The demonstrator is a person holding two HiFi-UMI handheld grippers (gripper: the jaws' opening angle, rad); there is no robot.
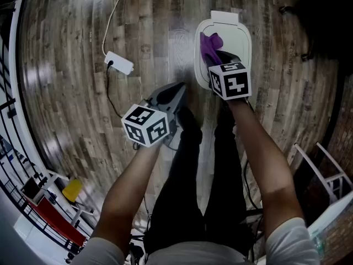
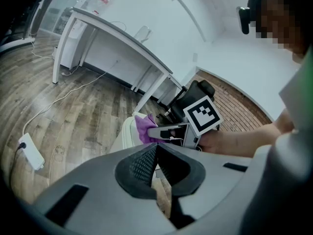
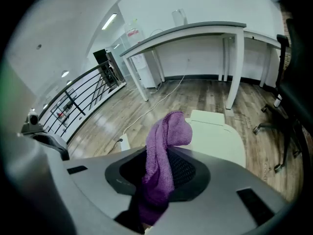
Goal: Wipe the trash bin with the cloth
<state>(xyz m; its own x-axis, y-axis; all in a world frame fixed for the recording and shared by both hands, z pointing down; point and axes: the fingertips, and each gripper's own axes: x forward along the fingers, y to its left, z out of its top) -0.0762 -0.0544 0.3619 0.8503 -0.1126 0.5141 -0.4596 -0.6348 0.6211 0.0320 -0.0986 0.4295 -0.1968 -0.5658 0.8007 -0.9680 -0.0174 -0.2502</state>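
A white trash bin (image 1: 241, 37) with a closed lid stands on the wooden floor ahead of my feet. My right gripper (image 1: 216, 57) is shut on a purple cloth (image 1: 209, 46), which hangs over the lid's left part. In the right gripper view the purple cloth (image 3: 164, 165) stands up between the jaws, with the bin lid (image 3: 217, 136) just beyond. My left gripper (image 1: 175, 93) is shut with nothing in it, held left of the bin and apart from it. From the left gripper view I see the bin (image 2: 128, 131), the cloth (image 2: 143, 129) and the right gripper (image 2: 161, 131).
A white power strip (image 1: 119, 63) with its cable lies on the floor to the left. A white table (image 3: 195, 33) stands behind the bin, an office chair (image 3: 286, 106) to its right. A black railing (image 3: 80, 94) runs at the left. My legs (image 1: 204, 175) are below.
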